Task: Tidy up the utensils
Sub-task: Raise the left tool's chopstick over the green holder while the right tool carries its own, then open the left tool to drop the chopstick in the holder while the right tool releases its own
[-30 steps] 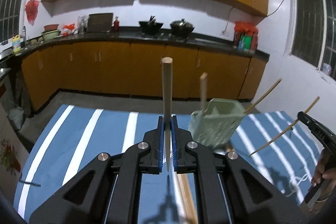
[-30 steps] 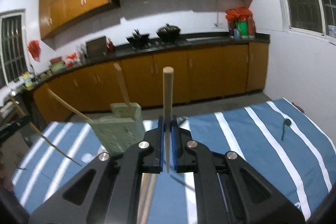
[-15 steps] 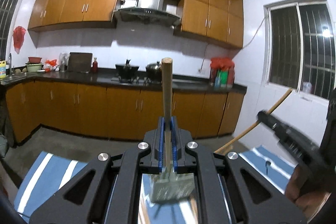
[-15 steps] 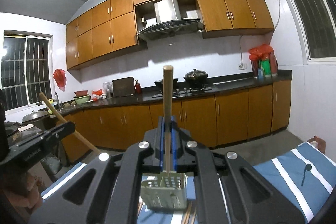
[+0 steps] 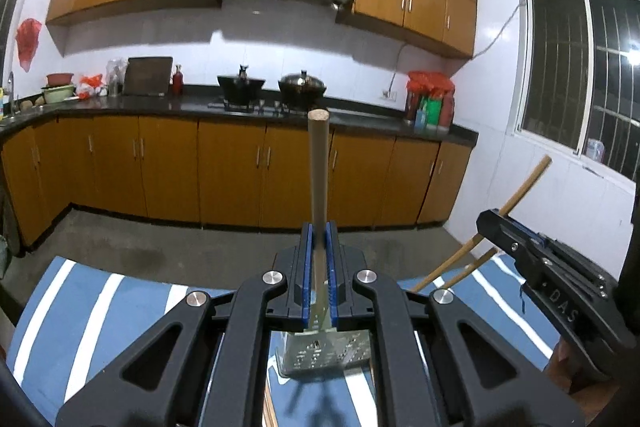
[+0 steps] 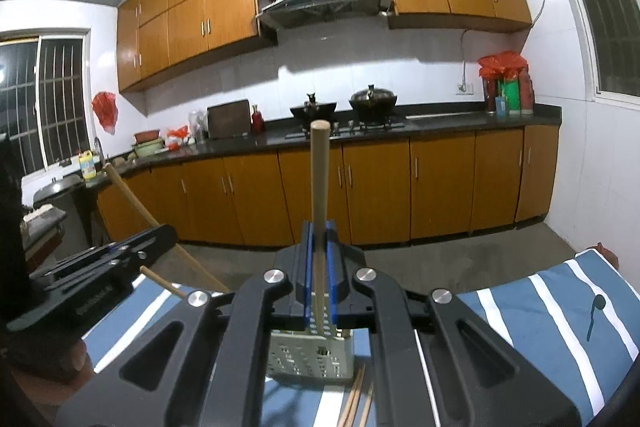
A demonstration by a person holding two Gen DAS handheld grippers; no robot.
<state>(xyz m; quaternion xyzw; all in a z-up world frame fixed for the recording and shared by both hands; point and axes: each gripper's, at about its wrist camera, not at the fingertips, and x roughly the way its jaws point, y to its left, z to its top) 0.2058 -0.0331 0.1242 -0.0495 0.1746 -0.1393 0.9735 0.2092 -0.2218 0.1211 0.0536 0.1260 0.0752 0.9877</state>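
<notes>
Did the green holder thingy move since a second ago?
Cannot tell. In the left wrist view the green holder now shows low between the gripper's arms instead of right of them, but the striped cloth shifted too, so the camera moved.

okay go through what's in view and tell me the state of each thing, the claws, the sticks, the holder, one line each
Left claw: shut on a wooden stick.
Right claw: shut on a wooden stick.
Left stick: held, pointing forward.
Right stick: held, pointing forward.
Perforated holder: upright on the striped cloth, one stick leaning out of it.
</notes>
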